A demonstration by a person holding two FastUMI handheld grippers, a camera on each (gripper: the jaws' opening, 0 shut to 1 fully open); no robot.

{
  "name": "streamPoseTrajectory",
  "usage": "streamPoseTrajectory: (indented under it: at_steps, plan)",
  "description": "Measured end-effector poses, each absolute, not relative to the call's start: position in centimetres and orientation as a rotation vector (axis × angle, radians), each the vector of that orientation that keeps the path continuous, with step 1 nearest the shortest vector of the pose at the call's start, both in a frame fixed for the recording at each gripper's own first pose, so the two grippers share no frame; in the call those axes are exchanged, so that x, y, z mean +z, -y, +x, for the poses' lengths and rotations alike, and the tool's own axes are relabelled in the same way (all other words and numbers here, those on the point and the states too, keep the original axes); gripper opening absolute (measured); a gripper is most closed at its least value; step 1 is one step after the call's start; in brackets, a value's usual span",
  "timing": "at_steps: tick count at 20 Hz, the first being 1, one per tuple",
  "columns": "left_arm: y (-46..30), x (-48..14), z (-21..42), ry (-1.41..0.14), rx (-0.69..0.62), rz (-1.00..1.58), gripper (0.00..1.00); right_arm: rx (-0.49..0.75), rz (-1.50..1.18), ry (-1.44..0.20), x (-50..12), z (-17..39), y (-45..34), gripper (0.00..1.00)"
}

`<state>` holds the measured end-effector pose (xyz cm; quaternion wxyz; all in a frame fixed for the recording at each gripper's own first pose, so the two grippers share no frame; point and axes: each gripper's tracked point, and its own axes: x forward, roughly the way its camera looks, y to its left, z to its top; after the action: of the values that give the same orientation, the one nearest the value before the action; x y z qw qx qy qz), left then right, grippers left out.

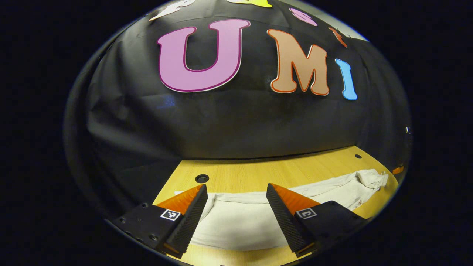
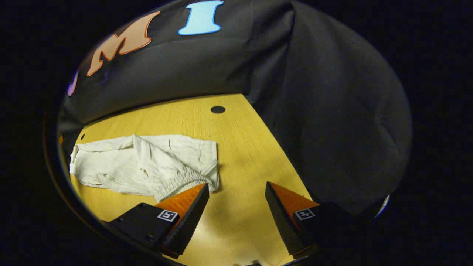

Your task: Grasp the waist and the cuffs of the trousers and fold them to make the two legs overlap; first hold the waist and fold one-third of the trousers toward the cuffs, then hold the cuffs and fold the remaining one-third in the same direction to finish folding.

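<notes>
On the wooden table, a pair of pale trousers lies lengthwise against the booth's black cloth wall. Right gripper view: the elasticated waist faces the camera, just beyond the near finger; the legs run away toward the far left, and cloth is rumpled across the middle. The right gripper hangs over bare table beside the waist, jaws spread wide and holding nothing. Left gripper view: the left gripper hovers above a smooth stretch of the trousers, jaws likewise wide apart and empty; the bunched far end lies well off to the right. Whether the two legs already overlap cannot be told.

Judged step: the opening grasp, with no cloth yet taken. To do it well, each gripper should descend onto an edge of the garment rather than its middle, the right at the waistband corner, the left at the cuff end. Pinch through every layer before lifting. Lift both ends together and keep the fabric taut, so the crumpled middle flattens and the fold lands square.
</notes>
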<state>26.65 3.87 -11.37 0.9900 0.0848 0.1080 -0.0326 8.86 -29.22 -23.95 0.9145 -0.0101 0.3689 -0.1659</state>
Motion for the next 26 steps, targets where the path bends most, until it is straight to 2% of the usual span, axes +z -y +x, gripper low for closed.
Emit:
streamPoseTrajectory:
  at_steps: [3, 8, 10, 11, 12, 13, 14, 15, 16, 17, 18, 19, 20, 21, 22, 24, 25, 26]
  plan:
    - [-4.0, -11.8, 25.5, -0.240, -0.036, 0.188, 0.97, -0.298, 0.016, -0.808, -26.4, 8.6, 27.9, 0.99]
    - [-3.4, -12.3, 23.8, -0.248, -0.006, 0.190, 0.97, -0.222, 0.125, -0.816, -28.4, 11.4, 25.8, 0.99]
    - [-3.2, -12.9, 23.3, -0.271, 0.010, 0.185, 0.97, -0.209, 0.191, -0.804, -28.5, 12.5, 25.3, 0.92]
    - [-2.9, -12.8, 23.3, -0.271, 0.013, 0.181, 0.97, -0.203, 0.229, -0.801, -28.7, 12.8, 25.3, 0.91]
    - [-2.6, -12.8, 23.1, -0.267, 0.013, 0.176, 0.97, -0.196, 0.277, -0.799, -28.8, 13.2, 25.1, 0.96]
    - [-2.4, -12.7, 23.0, -0.265, 0.013, 0.175, 0.97, -0.186, 0.329, -0.800, -29.0, 13.5, 24.7, 0.96]
    - [-2.1, -12.7, 22.9, -0.265, 0.015, 0.177, 0.97, -0.181, 0.379, -0.798, -29.1, 13.9, 24.4, 0.94]
    - [-1.7, -12.6, 22.9, -0.263, 0.015, 0.180, 0.97, -0.178, 0.424, -0.797, -29.0, 13.9, 24.2, 0.88]
    - [-1.4, -12.6, 22.8, -0.259, 0.014, 0.184, 0.98, -0.176, 0.469, -0.796, -29.2, 14.3, 24.0, 0.92]
    - [-1.1, -12.4, 22.7, -0.256, 0.016, 0.193, 0.97, -0.176, 0.515, -0.769, -29.0, 15.0, 23.8, 0.80]
    - [-0.8, -12.4, 22.8, -0.253, 0.014, 0.204, 0.97, -0.176, 0.558, -0.763, -28.9, 15.2, 23.5, 0.83]
    - [-0.3, -12.1, 22.8, -0.248, 0.010, 0.212, 0.97, -0.189, 0.584, -0.763, -29.3, 15.0, 23.7, 0.62]
    - [0.3, -12.0, 22.8, -0.243, 0.002, 0.216, 0.97, -0.207, 0.595, -0.757, -29.2, 14.9, 24.3, 0.54]
    - [0.9, -11.9, 22.8, -0.240, -0.006, 0.216, 0.97, -0.212, 0.615, -0.746, -29.3, 15.1, 24.4, 0.38]
    - [1.5, -11.9, 22.7, -0.237, -0.015, 0.211, 0.97, -0.217, 0.624, -0.734, -28.6, 14.8, 24.7, 0.43]
    - [2.5, -11.8, 22.4, -0.232, -0.032, 0.191, 0.97, -0.224, 0.631, -0.699, -28.3, 15.3, 24.5, 0.22]
    - [3.1, -11.8, 22.2, -0.231, -0.038, 0.178, 0.97, -0.214, 0.641, -0.680, -27.7, 15.4, 24.3, 0.22]
    - [3.3, -11.9, 22.1, -0.230, -0.043, 0.163, 0.97, -0.211, 0.644, -0.659, -26.8, 15.3, 24.4, 0.17]
